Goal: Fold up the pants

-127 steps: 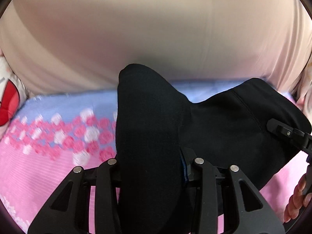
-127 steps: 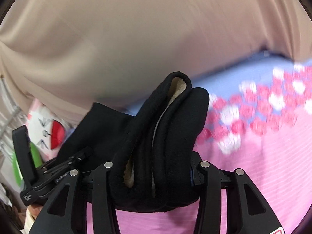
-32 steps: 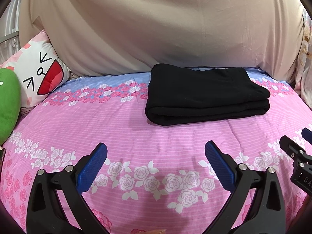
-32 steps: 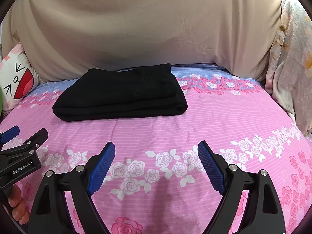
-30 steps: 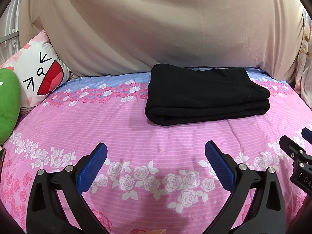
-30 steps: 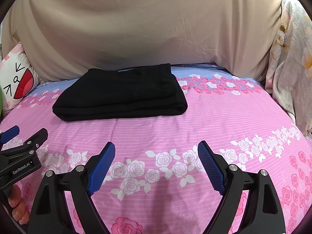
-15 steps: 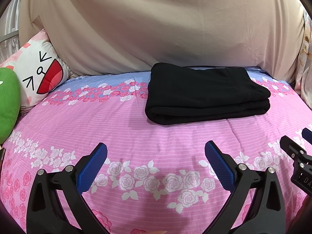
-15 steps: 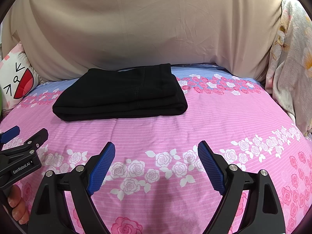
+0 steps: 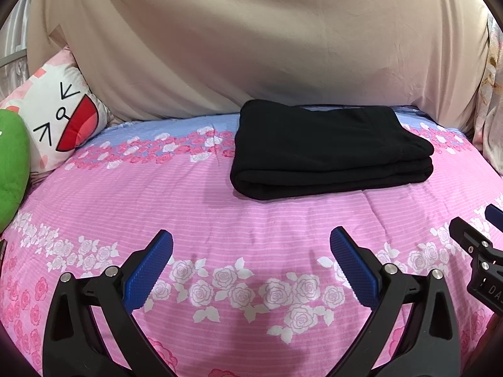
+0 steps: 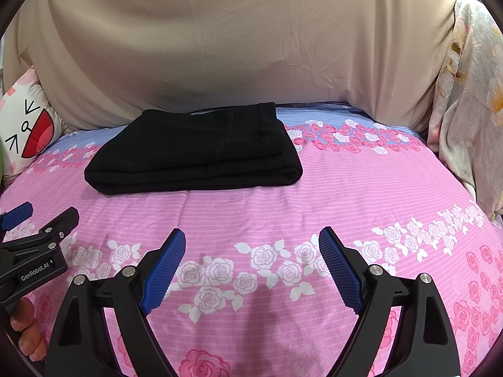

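- The black pants (image 9: 330, 149) lie folded in a flat rectangular stack at the far side of the bed (image 9: 220, 220), close to the beige cloth (image 9: 251, 40) hanging behind it
- The left hand-held gripper (image 9: 251, 251) has its blue-padded fingers (image 9: 147, 267) spread wide with nothing between them; the pants sit well ahead of it and a little to its right, not touching
- The right hand-held gripper (image 10: 251, 251) is likewise spread wide and holds nothing; the pants (image 10: 195, 157) lie ahead and to its left, well apart
- Both hover over the pink rose-printed cover, side by side
- A cartoon-face pillow (image 9: 59, 116) leans at the far left of the bed
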